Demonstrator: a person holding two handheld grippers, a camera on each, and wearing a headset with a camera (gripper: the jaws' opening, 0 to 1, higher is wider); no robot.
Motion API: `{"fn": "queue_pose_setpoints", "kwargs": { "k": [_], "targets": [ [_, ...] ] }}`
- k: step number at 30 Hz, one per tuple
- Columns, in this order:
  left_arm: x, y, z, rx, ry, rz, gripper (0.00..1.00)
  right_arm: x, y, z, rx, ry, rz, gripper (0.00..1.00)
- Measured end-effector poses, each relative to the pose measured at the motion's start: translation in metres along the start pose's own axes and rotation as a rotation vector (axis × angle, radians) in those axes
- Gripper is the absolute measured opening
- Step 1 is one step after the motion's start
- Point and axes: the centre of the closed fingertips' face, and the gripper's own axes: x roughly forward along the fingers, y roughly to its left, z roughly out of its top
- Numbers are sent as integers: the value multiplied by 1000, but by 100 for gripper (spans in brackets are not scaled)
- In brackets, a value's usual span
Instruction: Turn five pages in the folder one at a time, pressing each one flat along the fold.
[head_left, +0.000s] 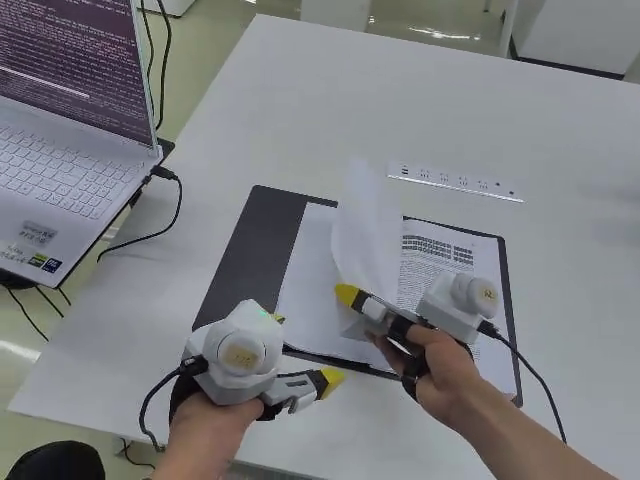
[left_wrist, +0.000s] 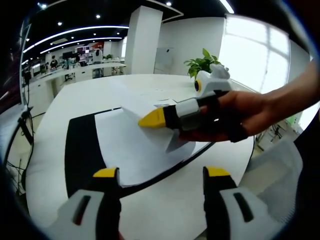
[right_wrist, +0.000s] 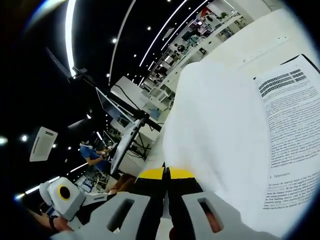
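White table (head_left: 400, 120) carries one laptop (head_left: 70, 150) at its left edge and one black folder (head_left: 250, 250) lying open near the near edge. One page (head_left: 365, 235) stands lifted over the fold. Its lower part is pinched in the right gripper (head_left: 347, 294), whose yellow-tipped jaws are pressed together on the sheet. The right hand (head_left: 440, 365) reaches in from the near right, the gripper pointing left. The left gripper (head_left: 328, 378) hovers over the near edge, just off the folder, pointing right, jaws spread and holding nothing. The left hand (head_left: 205, 435) wraps its handle.
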Motion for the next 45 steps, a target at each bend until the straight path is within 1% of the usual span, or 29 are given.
{"fn": "queue_pose_setpoints", "kwargs": {
  "k": [1,7,10,14,15,19,21,24,26,30,33,35,37,39,41,42,43,45],
  "targets": [
    [-1,1,0,0,0,1,67,1,0,0,1,0,0,0],
    [-8,19,0,-8,-9,14,67,20,1,-12,9,27,-4,0],
    [-9,24,0,-12,-10,16,66,27,1,-18,19,38,-9,0],
    [-11,32,-2,-16,-9,19,66,37,-3,-25,60,43,-25,0],
    [-11,34,-2,-17,-9,19,66,40,-5,-28,66,48,-29,0],
    [-13,40,-2,-31,-13,22,66,48,-7,-36,76,72,-44,0],
    [-12,43,-3,-29,-11,21,66,53,-13,-41,87,80,-62,0],
    [-12,47,-5,-28,-6,21,65,57,-14,-43,91,88,-78,0],
    [-11,50,-7,-33,-5,21,65,60,-18,-48,100,95,-90,1],
    [-12,56,-9,-35,-2,24,65,65,-28,-56,113,109,-110,3],
    [-12,59,-13,-35,4,25,65,67,-35,-62,141,118,-121,7],
    [-12,61,-15,-39,5,28,65,69,-37,-65,142,122,-118,9],
    [-12,62,-17,-45,8,24,65,70,-36,-65,144,113,-111,11],
    [-10,61,-19,-36,17,18,65,70,-36,-65,143,110,-108,12],
    [-9,61,-19,-31,22,15,64,70,-32,-65,156,102,-83,17],
    [-9,61,-20,-33,25,17,64,70,-26,-64,177,101,-56,20],
    [-9,61,-20,-33,25,18,63,69,-23,-65,179,103,-47,23],
    [-6,59,-19,-35,30,14,63,68,-20,-66,144,106,-28,28]
  ]
}}
